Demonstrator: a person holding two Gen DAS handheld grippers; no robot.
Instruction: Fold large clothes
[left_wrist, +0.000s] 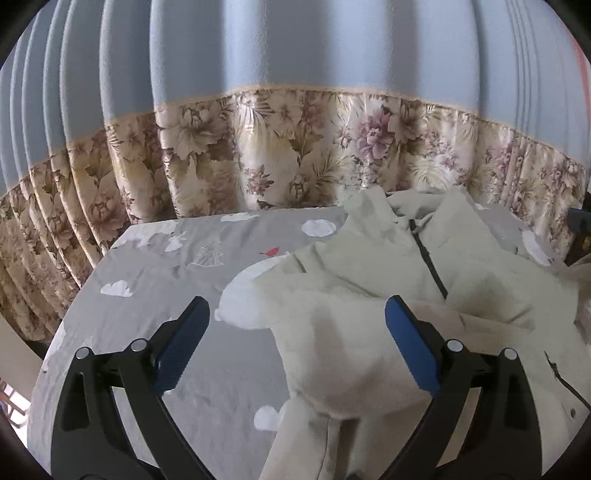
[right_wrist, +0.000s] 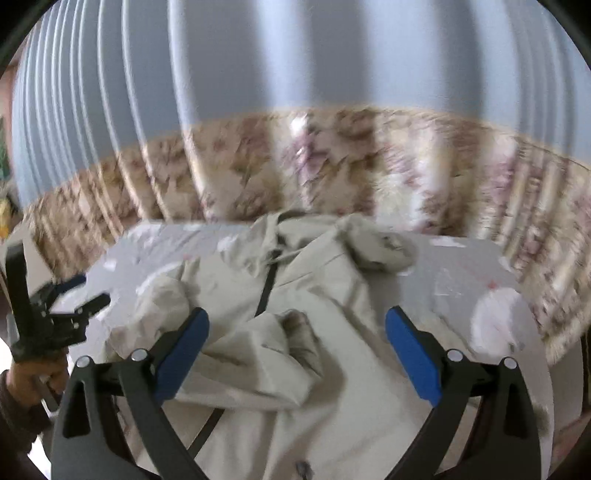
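Cream jacket (right_wrist: 295, 332) lies crumpled on the bench (left_wrist: 155, 280) with its grey cloud-print cover, dark zipper (left_wrist: 430, 264) up. Left gripper (left_wrist: 297, 319) jaws wide apart over a sleeve, gripping nothing. Right gripper (right_wrist: 297, 326) jaws wide too, empty, above jacket body.

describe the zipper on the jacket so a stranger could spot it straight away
Find the grey sheet with white clouds, in front of the floral curtain. A pale beige jacket lies crumpled on it. The zipper is the thin dark line running down from its collar, the only dark stripe on the light fabric.
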